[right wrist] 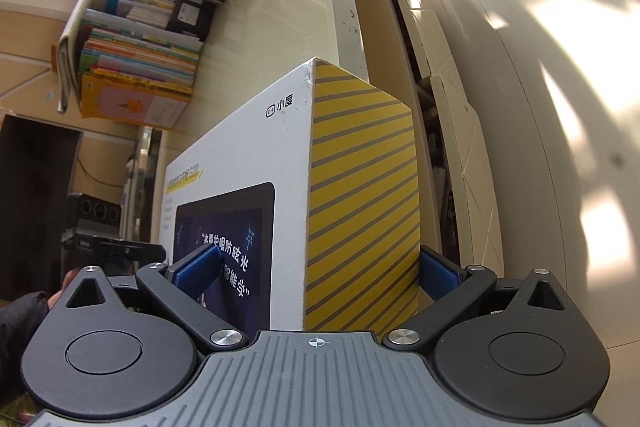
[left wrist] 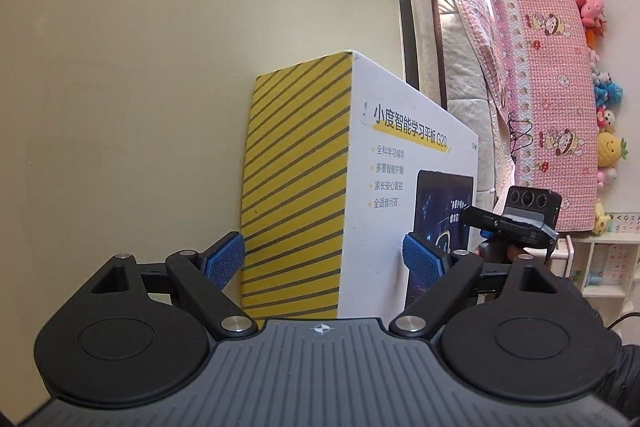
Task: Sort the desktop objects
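Note:
A white tablet box with yellow and grey striped ends is held between both grippers. In the left wrist view my left gripper is shut on one end of the box, its blue pads pressing the two wide faces. In the right wrist view my right gripper is shut on the opposite striped end, blue pads on the printed face and the back. Each gripper shows in the other's view, the right gripper and the left gripper.
A pale desktop surface lies behind the box. A bed with a pink quilt and several plush toys is at the right. A stack of books and a white cabinet show in the right wrist view.

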